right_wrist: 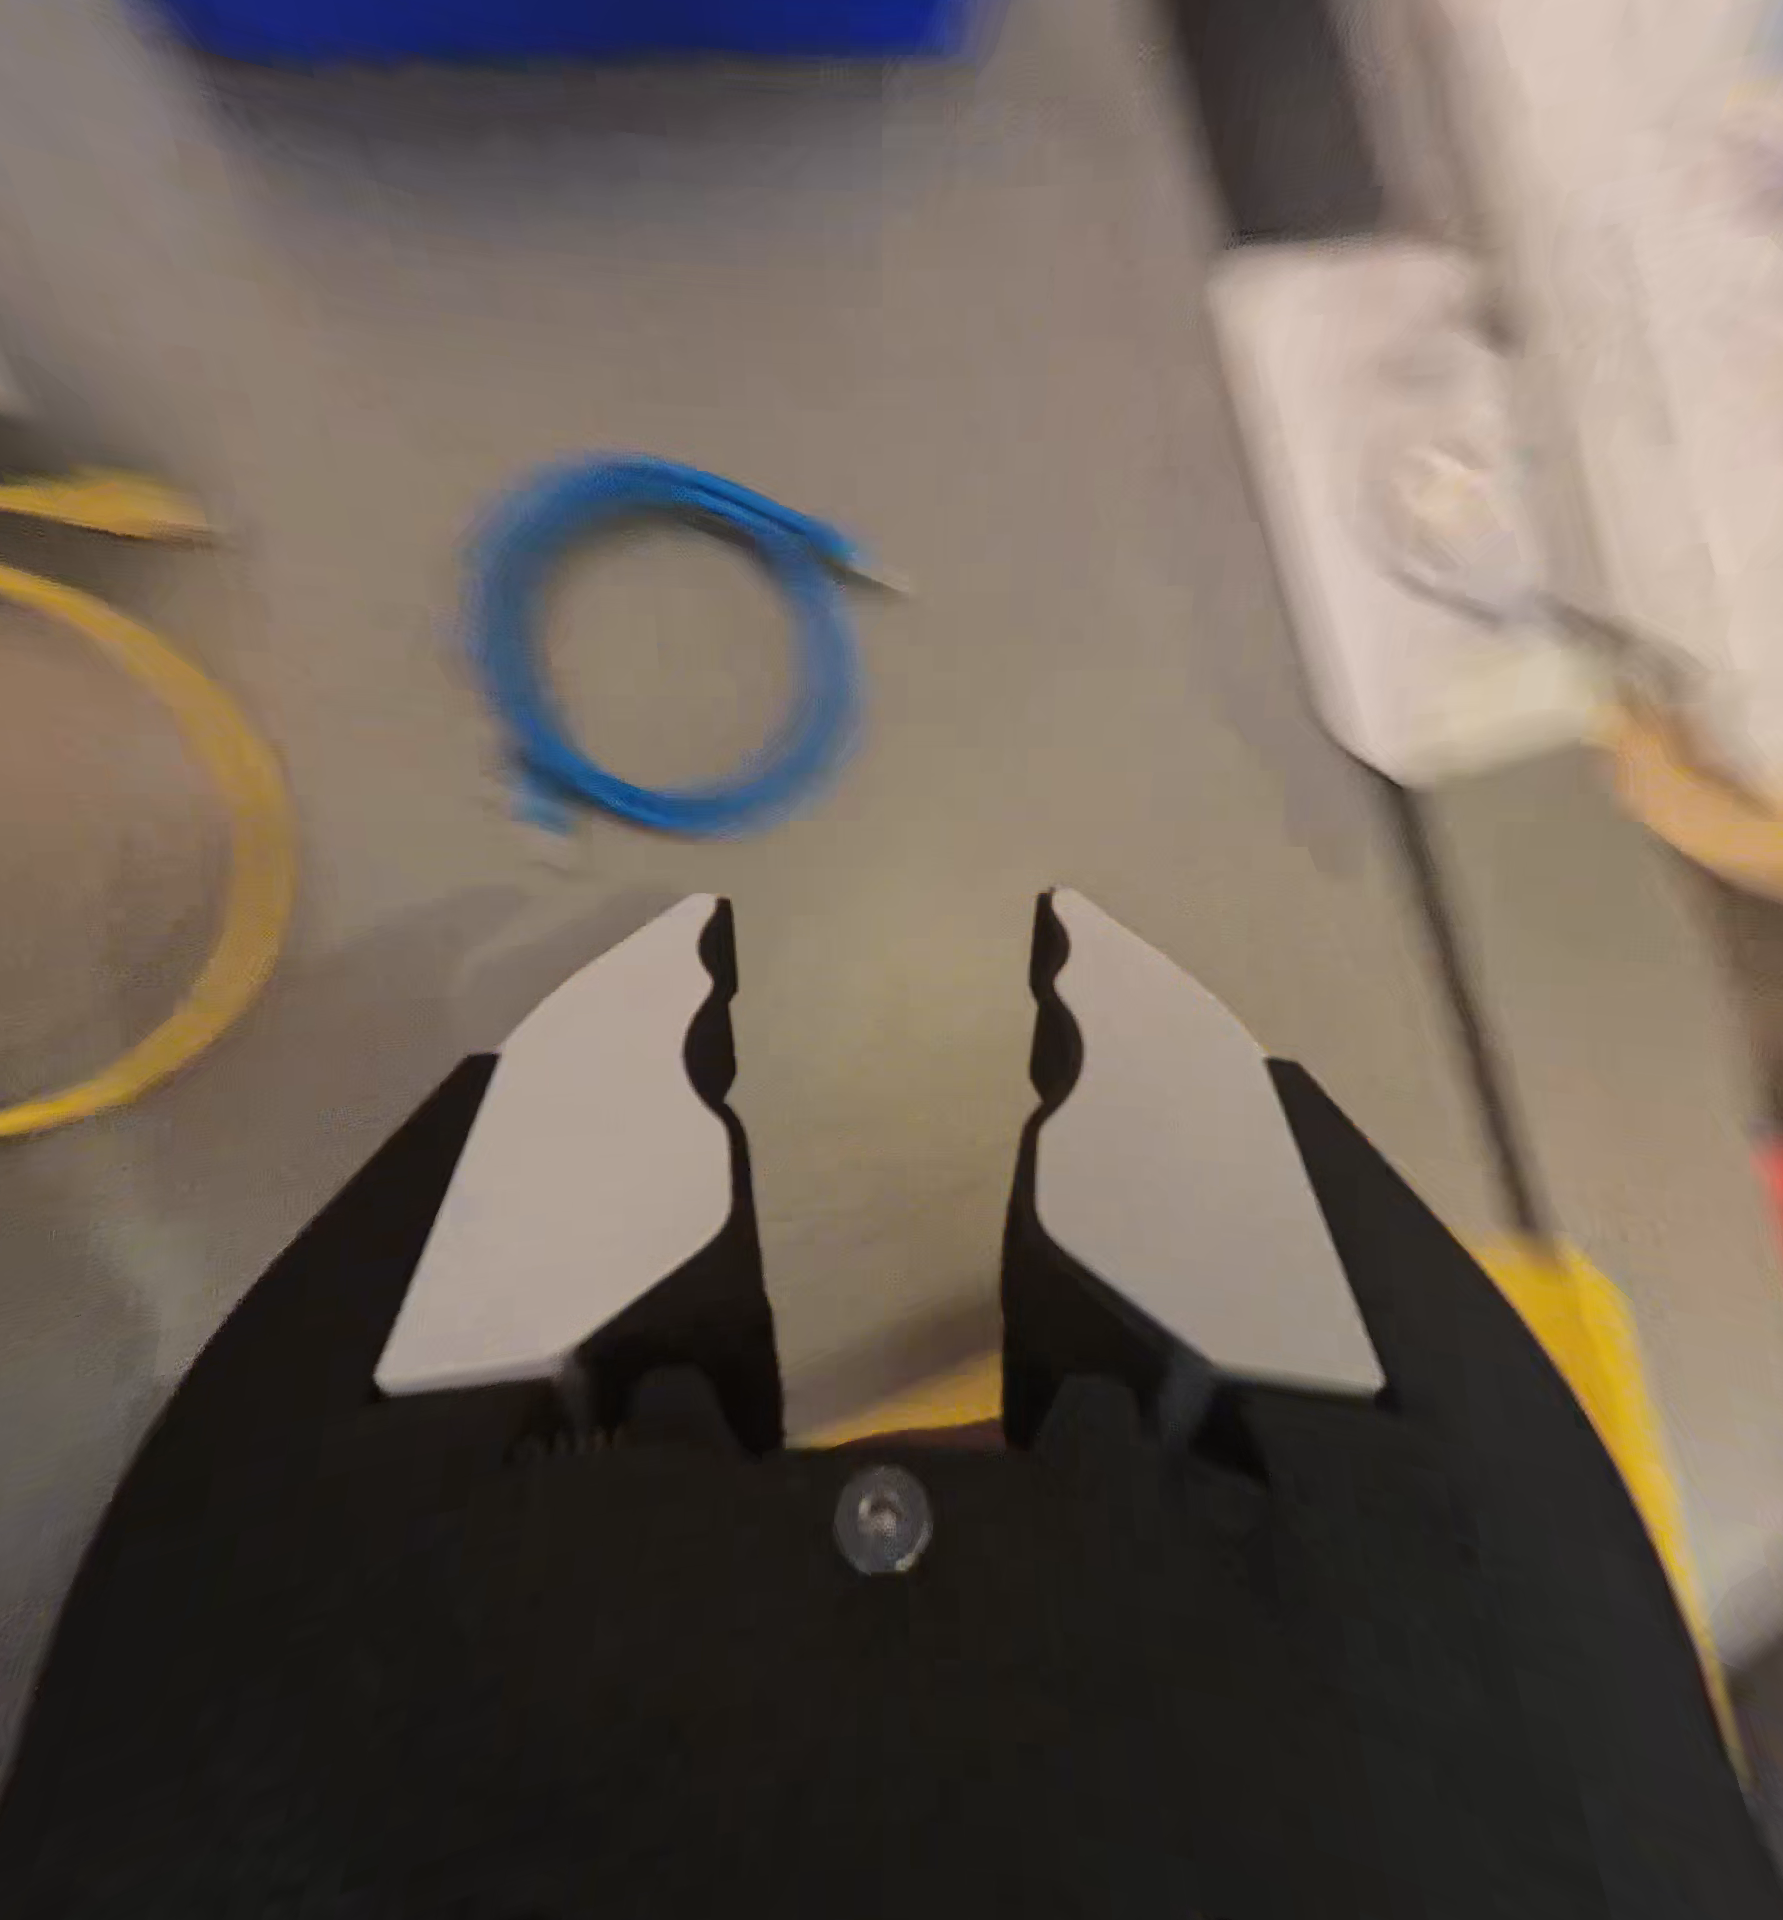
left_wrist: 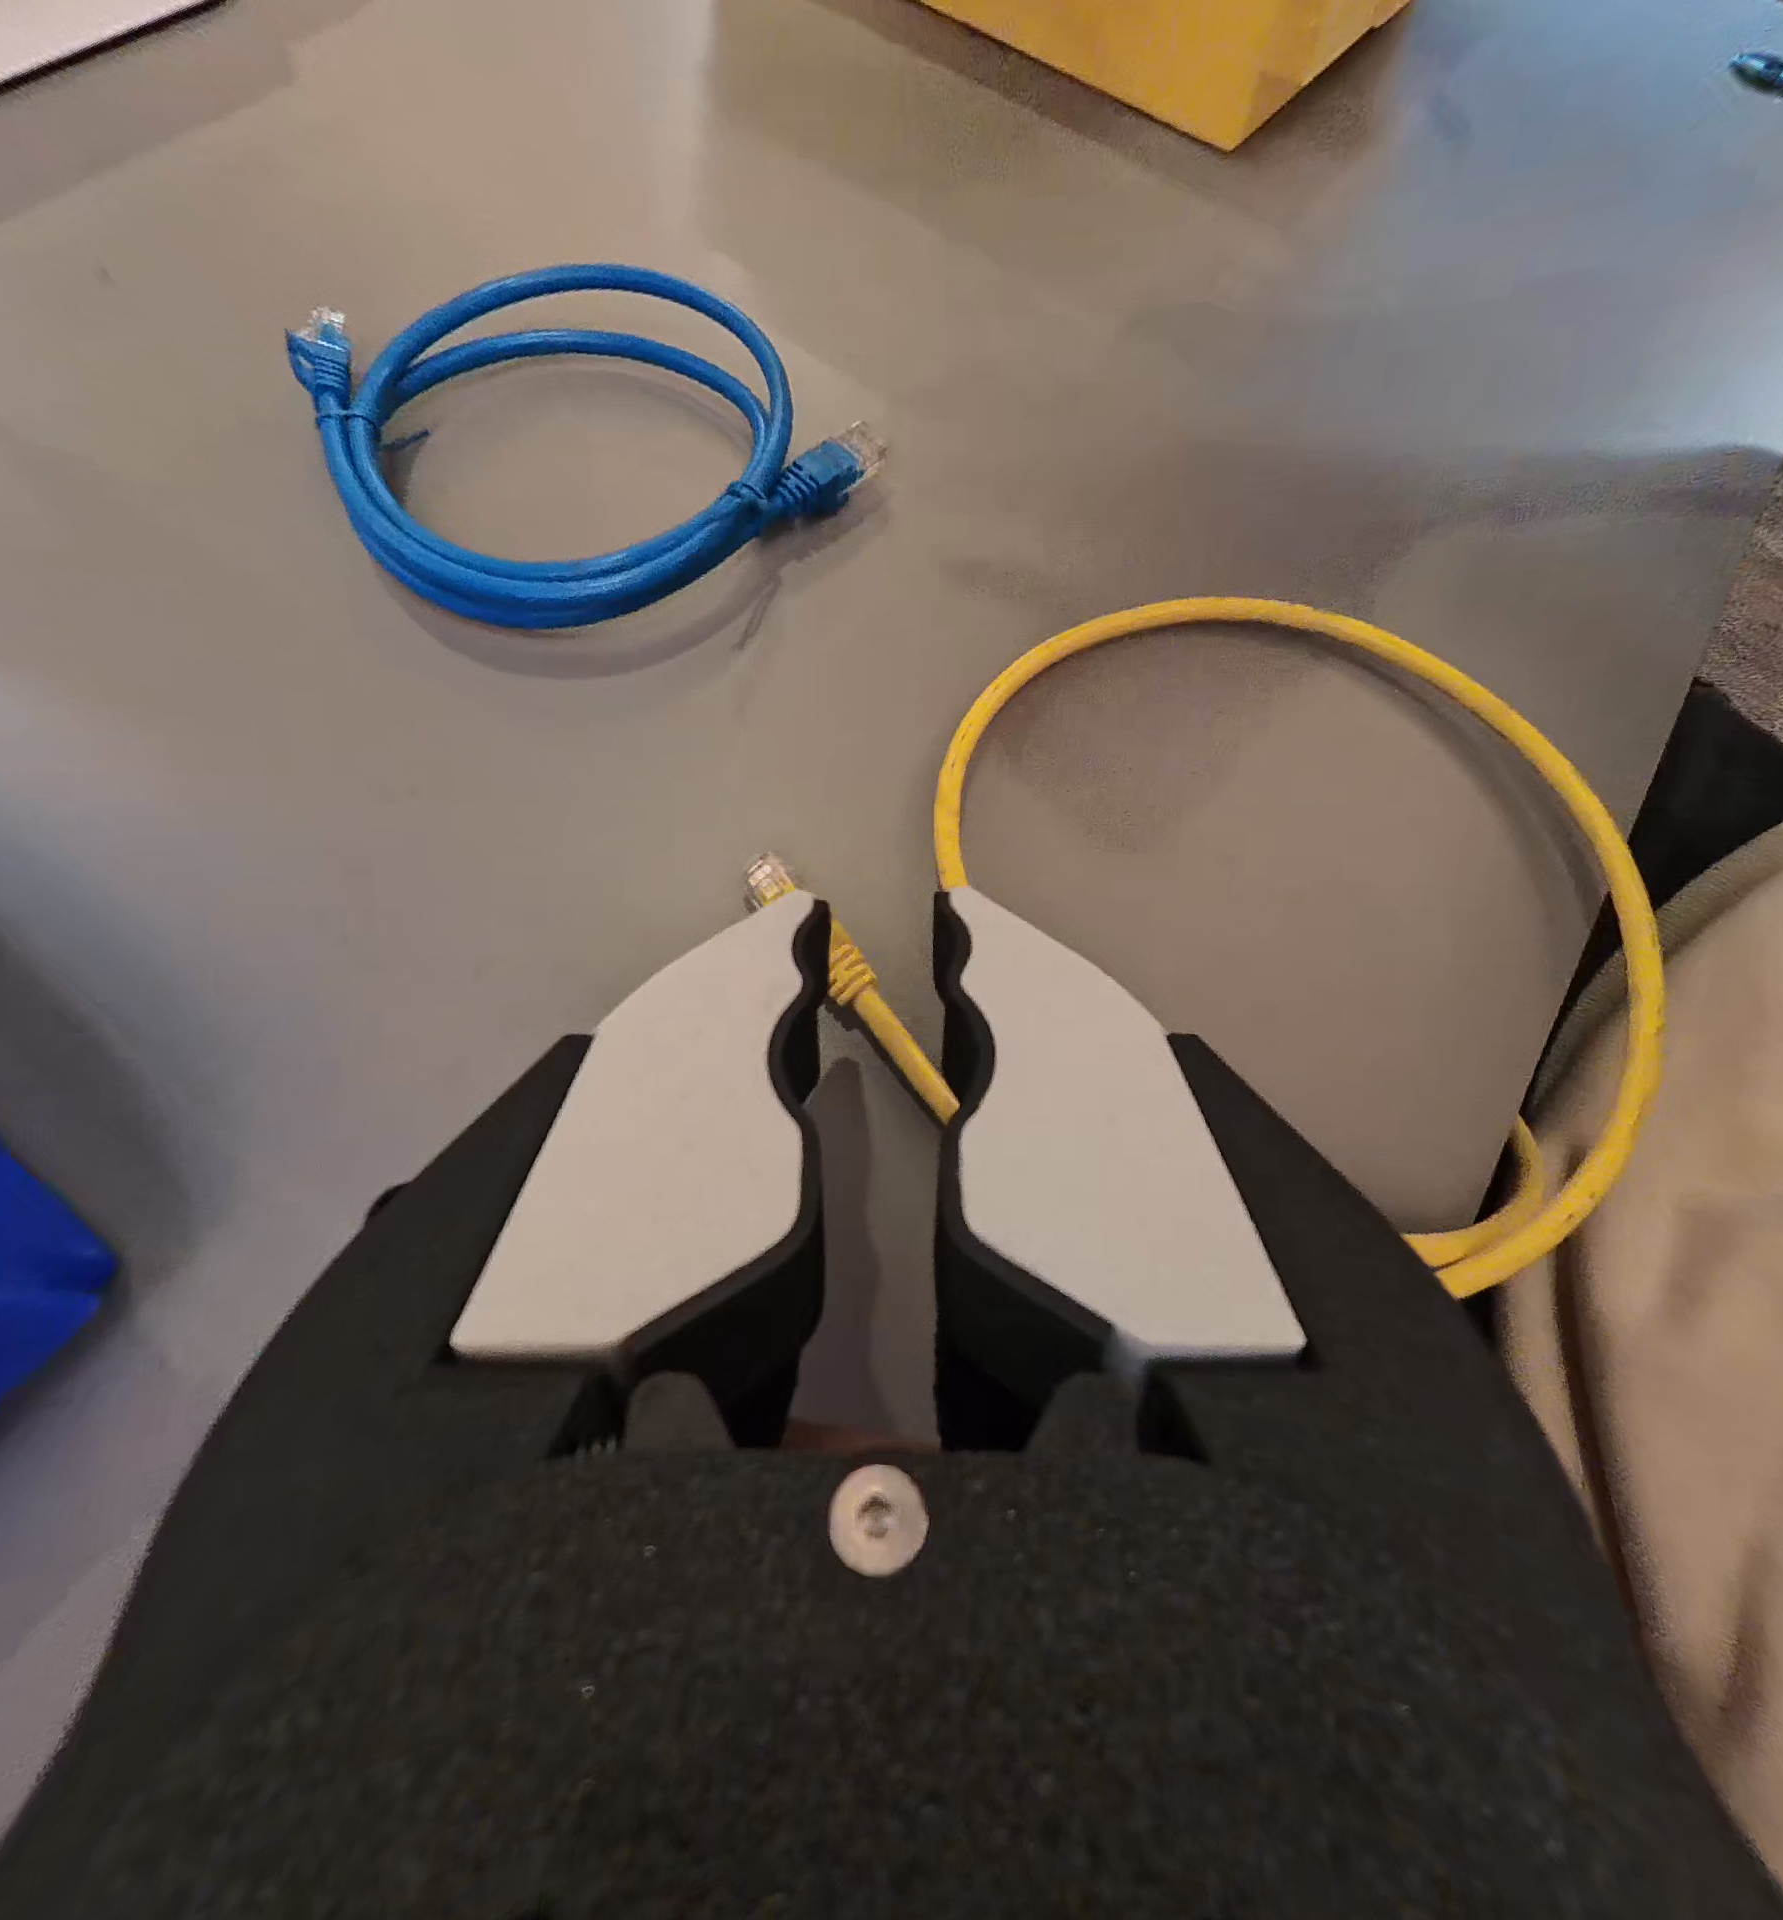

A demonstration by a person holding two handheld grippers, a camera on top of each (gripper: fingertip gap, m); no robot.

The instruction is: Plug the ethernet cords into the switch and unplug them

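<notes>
The grey table (left_wrist: 1178, 416) carries both cords. The left gripper (left_wrist: 871, 914) is a little open and low over the yellow cord (left_wrist: 1635, 935); the cord's end passes between its fingers, the clear plug (left_wrist: 771, 878) beside the left fingertip, but a firm hold cannot be told. The right gripper (right_wrist: 882, 914) is wide open and empty, with the coiled blue cord (right_wrist: 658, 644) lying just ahead of it.

L gripper (left_wrist: 874, 906): black textured body | grey fingers, wavy black pads (left_wrist: 804, 1039) | silver screw (left_wrist: 878, 1520) || R gripper (right_wrist: 882, 906): same build, screw (right_wrist: 882, 1535)
</notes>
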